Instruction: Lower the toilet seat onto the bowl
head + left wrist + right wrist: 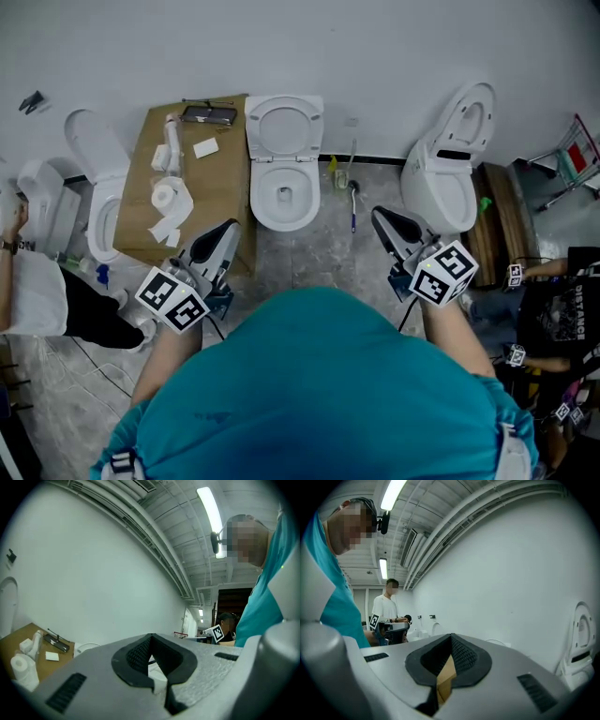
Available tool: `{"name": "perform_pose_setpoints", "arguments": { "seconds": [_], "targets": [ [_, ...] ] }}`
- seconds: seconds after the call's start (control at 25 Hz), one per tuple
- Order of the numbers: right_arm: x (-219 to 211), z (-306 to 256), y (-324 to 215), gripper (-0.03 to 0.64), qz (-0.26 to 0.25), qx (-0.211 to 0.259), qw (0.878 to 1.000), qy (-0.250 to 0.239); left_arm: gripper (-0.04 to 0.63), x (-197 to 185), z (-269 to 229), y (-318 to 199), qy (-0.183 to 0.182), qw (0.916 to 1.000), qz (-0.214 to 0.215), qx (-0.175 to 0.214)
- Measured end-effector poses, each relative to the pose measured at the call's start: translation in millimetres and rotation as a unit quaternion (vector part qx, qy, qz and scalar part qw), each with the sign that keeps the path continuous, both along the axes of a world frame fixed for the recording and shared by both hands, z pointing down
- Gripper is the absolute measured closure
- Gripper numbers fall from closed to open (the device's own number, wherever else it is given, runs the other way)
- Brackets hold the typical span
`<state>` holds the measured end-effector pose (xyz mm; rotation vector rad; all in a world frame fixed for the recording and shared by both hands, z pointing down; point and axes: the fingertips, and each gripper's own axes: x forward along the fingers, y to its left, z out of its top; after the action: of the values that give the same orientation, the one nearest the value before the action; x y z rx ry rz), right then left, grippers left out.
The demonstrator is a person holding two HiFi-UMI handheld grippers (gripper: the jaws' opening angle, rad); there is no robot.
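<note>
Grey stone floor and a white wall fill the head view. The toilet seat (284,127) stands raised against the wall above its bowl (284,195), ahead of me, with my left gripper (228,230) and right gripper (382,217) held short of it. Left gripper view: my jaws are pressed together, gripping nothing. Right gripper view: the same, closed and empty.
</note>
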<state>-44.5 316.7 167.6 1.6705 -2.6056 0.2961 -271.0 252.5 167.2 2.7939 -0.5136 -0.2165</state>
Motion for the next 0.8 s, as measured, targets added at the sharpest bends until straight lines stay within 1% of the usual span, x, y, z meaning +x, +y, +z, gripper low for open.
{"name": "perform_pose_setpoints", "arguments": {
  "seconds": [0.2,0.4,0.6,0.68,0.8],
  "targets": [
    [-4.8,3.3,-39.9,0.624,0.005,-0.006,1.000,-0.002,0.601,-10.5,5.5,-34.6,-0.001,1.0000,0.001,-0.007],
    [1.8,12.0,-70.9,0.624,-0.003,-0.014,1.000,-0.004,0.601,-2.5,11.9,-61.4,-0.002,0.9998,-0.005,-0.017],
    [37.9,25.6,-108.2,0.624,-0.022,-0.018,0.999,-0.019,0.601,33.1,19.0,-86.9,-0.017,0.9994,-0.019,-0.022],
    [56.1,31.2,-125.5,0.624,-0.038,-0.018,0.999,-0.025,0.601,50.8,21.3,-97.9,-0.025,0.9989,-0.033,-0.020],
    [90.8,36.4,-152.1,0.624,-0.064,-0.013,0.998,-0.022,0.601,84.8,22.2,-118.2,-0.034,0.9974,-0.062,-0.014]
  ]
}}
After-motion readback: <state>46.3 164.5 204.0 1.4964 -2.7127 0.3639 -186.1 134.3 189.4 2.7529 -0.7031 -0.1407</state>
